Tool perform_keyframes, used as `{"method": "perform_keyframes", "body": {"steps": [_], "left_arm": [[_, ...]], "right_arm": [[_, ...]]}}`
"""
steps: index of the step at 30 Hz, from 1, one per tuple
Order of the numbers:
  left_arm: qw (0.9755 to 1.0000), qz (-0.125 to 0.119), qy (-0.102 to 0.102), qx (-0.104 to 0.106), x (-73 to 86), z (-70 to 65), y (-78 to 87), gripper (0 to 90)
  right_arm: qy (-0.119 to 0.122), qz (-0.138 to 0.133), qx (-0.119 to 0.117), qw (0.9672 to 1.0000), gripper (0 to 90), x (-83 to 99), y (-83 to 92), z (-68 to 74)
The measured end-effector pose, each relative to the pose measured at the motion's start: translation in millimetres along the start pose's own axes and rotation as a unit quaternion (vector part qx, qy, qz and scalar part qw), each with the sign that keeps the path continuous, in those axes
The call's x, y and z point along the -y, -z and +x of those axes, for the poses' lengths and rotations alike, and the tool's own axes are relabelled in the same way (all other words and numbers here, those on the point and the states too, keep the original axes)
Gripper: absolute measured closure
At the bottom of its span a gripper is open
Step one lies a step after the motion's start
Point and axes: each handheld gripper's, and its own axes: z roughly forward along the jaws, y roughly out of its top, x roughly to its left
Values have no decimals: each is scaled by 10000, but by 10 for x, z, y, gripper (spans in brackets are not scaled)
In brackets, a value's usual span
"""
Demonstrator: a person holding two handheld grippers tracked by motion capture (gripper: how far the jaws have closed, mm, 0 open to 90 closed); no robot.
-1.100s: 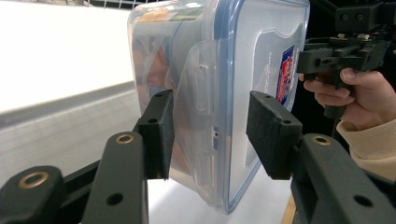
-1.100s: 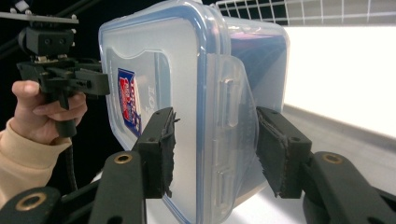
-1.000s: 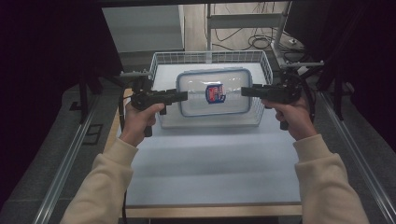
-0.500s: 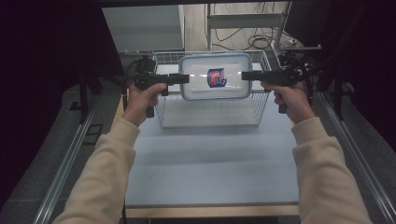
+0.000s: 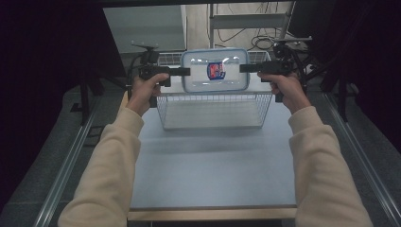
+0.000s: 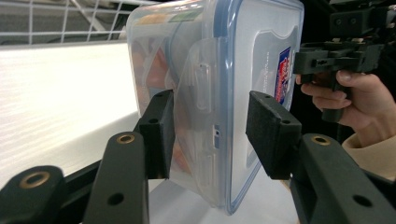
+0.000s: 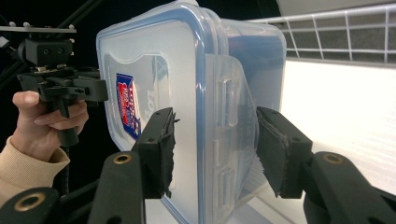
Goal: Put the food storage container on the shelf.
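Note:
A clear plastic container (image 5: 215, 71) with a blue-rimmed lid and a red and blue label hangs in the air over the far side of a wire basket (image 5: 213, 111). My left gripper (image 5: 187, 72) is shut on its left end and my right gripper (image 5: 242, 68) on its right end. In the left gripper view the black pads (image 6: 159, 133) clamp the container (image 6: 224, 70) at its side clip. The right gripper view has the jaws around the opposite clip of the container (image 7: 187, 70), with orange contents faintly visible inside.
The wire basket stands at the far end of the pale blue table (image 5: 213, 170). Metal rails run along both sides of the table. Dark curtains, cables and a stand lie beyond the far edge.
Both grippers carried the container up out of the basket and farther away from the person. It now hangs above the basket's far rim.

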Motion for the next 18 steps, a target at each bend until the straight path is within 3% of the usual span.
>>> {"method": "perform_keyframes", "body": {"steps": [2, 6, 10, 12, 18], "left_arm": [[9999, -19, 136, 30, -7, 72, -38, 529], [9998, -29, 198, 5, -35, 90, -61, 527], [9991, -68, 426, -1, -58, 130, -87, 523], [9980, -95, 625, 17, -75, 177, -113, 519], [9964, -136, 839, 16, -101, 234, -166, 498]], "right_arm": [[-96, 84, 56, 9999, 486, -3, -57, -53], [-248, 59, 18, 9997, 483, -18, -81, -107], [-397, 40, 79, 9992, 476, -55, -106, -136], [-694, -6, 113, 9975, 474, -76, -136, -169], [-936, 3, 356, 9950, 469, -130, -177, -183]]}}
